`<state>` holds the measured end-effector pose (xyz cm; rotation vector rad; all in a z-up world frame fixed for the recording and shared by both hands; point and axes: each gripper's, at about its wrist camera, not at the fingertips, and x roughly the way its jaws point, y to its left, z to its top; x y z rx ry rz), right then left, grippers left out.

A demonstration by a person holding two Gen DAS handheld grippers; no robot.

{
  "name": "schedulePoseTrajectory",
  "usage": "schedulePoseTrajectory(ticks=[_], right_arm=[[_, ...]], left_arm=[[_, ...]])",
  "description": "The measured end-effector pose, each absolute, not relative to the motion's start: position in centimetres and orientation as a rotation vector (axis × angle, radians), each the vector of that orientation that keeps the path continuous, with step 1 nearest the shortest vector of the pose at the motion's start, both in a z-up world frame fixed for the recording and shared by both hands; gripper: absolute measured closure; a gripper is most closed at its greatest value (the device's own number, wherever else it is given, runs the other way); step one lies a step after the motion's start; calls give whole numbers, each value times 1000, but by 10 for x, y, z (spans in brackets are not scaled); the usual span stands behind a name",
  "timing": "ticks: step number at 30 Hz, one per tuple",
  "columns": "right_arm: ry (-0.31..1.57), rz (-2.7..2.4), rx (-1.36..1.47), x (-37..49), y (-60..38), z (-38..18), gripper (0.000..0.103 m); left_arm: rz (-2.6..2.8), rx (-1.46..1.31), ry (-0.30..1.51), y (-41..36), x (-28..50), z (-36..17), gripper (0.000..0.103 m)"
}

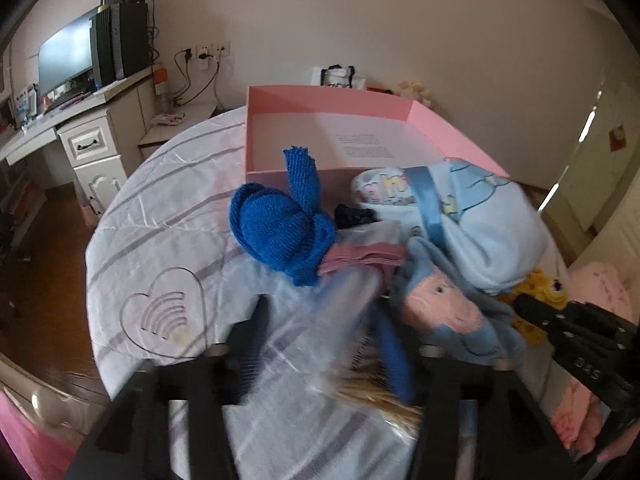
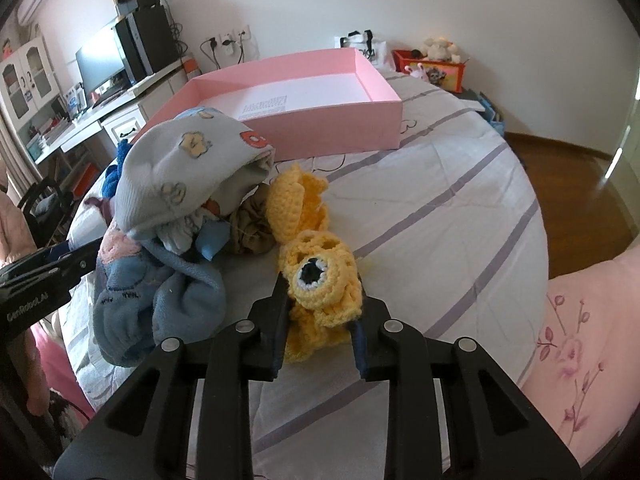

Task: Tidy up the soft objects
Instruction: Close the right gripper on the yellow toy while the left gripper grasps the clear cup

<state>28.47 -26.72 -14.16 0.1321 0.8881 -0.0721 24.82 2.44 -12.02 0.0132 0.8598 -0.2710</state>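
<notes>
Dark monitor (image 1: 66, 60) on a white desk (image 1: 80, 120), wall sockets (image 1: 204, 54), wooden floor (image 2: 568, 168)

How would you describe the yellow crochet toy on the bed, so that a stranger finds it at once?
Start at the pink box on the striped bed cover. In front of it lies a heap of blue clothes; the yellow crochet toy lies at the heap's right edge, clamped in the right gripper. It alone is yellow, with one round black-and-white eye.

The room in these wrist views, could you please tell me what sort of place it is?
Most likely a home bedroom: a bed with a striped quilt, a white desk bearing a monitor against the wall, and stuffed toys in the far corner.
</notes>
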Motion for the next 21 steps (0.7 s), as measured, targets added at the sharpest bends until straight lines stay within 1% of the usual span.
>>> schedulePoseTrajectory(ticks=[1,2,4,6,7,8,9,13,18,20,21], right_arm=[[889,-71,133,285,-268,-142,78],[890,-70,132,286,-268,-142,78],[892,-67,132,287,-268,-143,77],[894,-66,132,288,-268,-143,77],[894,-65,131,288,-268,-144,77],[894,-64,131,288,-269,-144,77],[894,-63,132,288,-269,-143,77],[894,-59,134,288,-270,-144,77],[886,-59,132,287,-269,-142,78],[879,-57,137,286,-269,-141,81],[874,-55,141,285,-269,-140,86]], left_arm=[[-265,23,855,24,250,-120,23],[-262,34,842,23,251,-120,21],[-270,35,841,21,254,-120,21],[-282,18,849,19,259,-123,25],[-282,18,851,17,261,-123,34],[-286,20,861,15,265,-127,50],[-297,15,873,13,266,-129,55],[-309,9,862,10,265,-130,63],[-308,-9,860,13,261,-129,66],[-307,-14,858,13,258,-127,67],[-307,-18,858,14,256,-126,67]])
